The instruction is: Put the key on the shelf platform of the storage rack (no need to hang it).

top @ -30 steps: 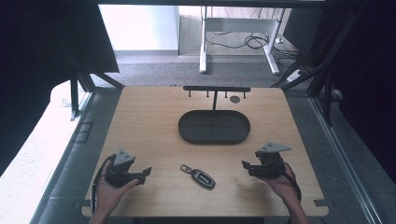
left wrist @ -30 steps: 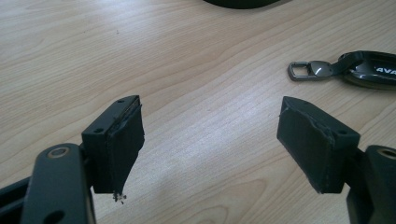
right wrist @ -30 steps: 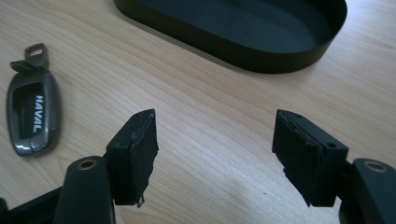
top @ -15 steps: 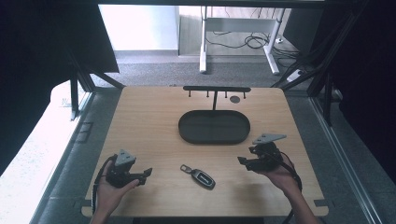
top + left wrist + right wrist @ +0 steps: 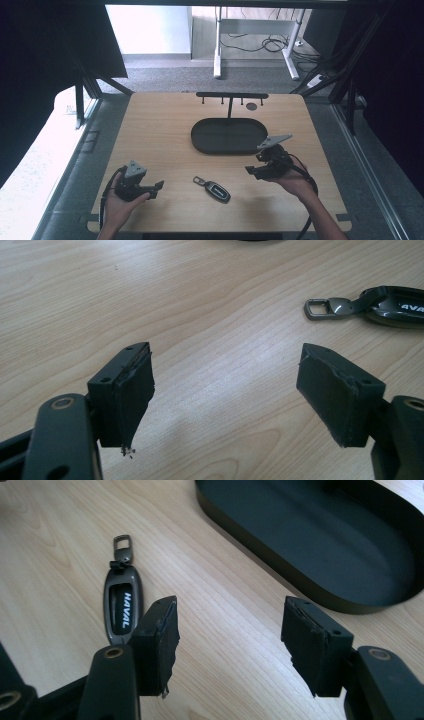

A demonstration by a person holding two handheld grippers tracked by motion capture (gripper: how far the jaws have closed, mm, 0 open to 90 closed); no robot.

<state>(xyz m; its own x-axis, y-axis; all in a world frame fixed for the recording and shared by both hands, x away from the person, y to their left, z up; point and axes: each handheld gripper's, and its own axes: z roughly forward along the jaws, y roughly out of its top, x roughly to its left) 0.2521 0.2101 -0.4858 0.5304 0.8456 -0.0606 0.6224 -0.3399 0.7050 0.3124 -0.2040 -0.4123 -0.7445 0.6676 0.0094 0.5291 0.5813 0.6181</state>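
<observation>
the dark grey oblong car key fob with metal loop lies on the wooden table between both grippers, long axis pointing from the left gripper, jaws apart, toward the right gripper, whose jaws have just been closing yet stand apart, empty, about equally near.

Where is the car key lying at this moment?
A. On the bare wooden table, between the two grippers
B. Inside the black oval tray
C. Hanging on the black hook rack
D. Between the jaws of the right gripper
A: the car key lies flat on the table, between the left gripper and the right gripper, outside the tray.
</observation>
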